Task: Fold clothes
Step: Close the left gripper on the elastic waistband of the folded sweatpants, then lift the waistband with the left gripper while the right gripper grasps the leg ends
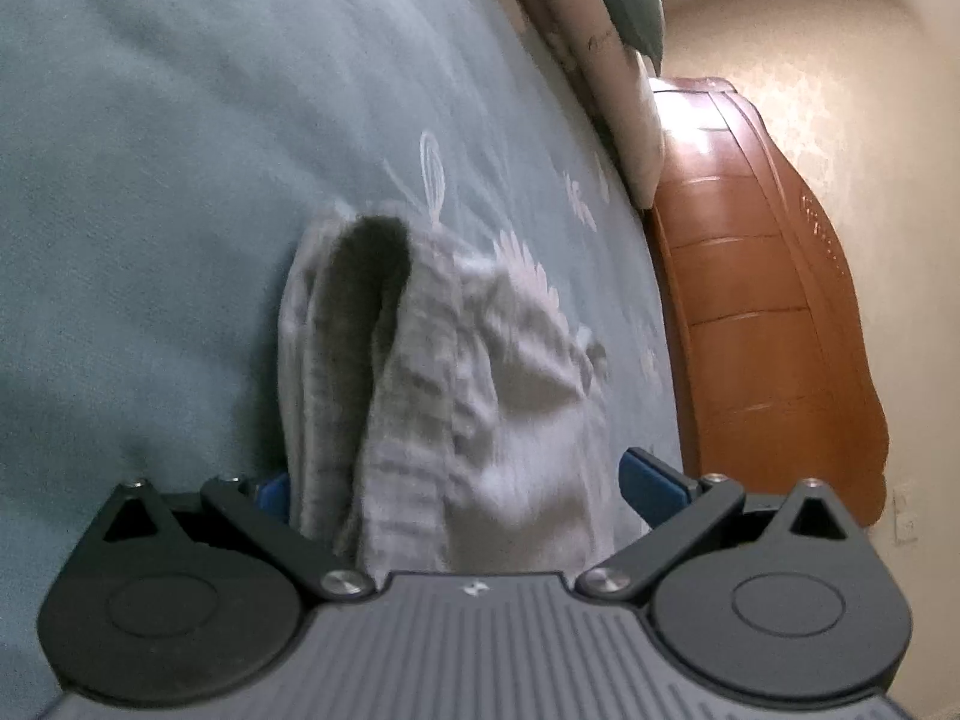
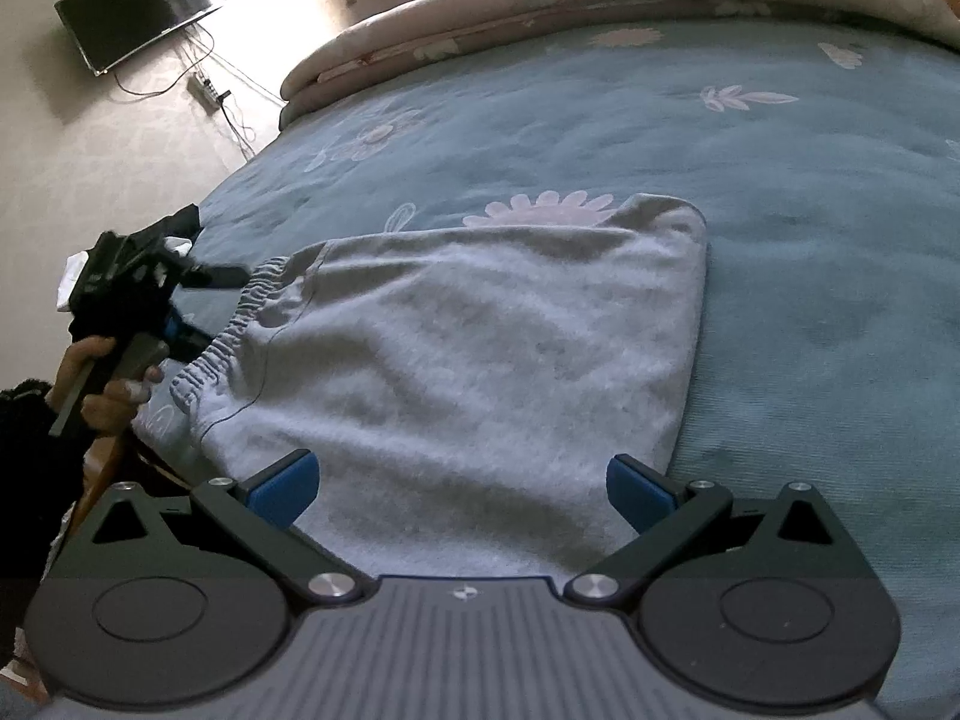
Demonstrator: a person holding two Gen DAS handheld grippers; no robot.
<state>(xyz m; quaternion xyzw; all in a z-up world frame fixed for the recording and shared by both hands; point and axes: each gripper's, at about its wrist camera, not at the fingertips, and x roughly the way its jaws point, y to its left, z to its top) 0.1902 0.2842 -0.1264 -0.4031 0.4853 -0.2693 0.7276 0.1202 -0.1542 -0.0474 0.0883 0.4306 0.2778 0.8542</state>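
Plainly, garments: one grey garment (image 2: 456,360), elastic waistband at the left edge of the bed (image 2: 810,252).
Grippers: two — left gripper (image 1: 456,480) spread wide around the bunched waistband; right gripper (image 2: 462,486) released, over the cloth's near edge.
Surface: teal floral bedspread.
Room: one wall television (image 2: 141,3), one wooden headboard (image 1: 768,312).

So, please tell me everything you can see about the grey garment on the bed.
The grey garment looks like soft fleecy knit with a gathered elastic waistband. In the right wrist view it lies mostly flat, apparently folded, on the blue flowered bedspread. The left gripper, held in a hand, is at the waistband end, and its own view shows the cloth bunched and lifted between its open fingers. The right gripper is open, its fingers either side of the near edge.
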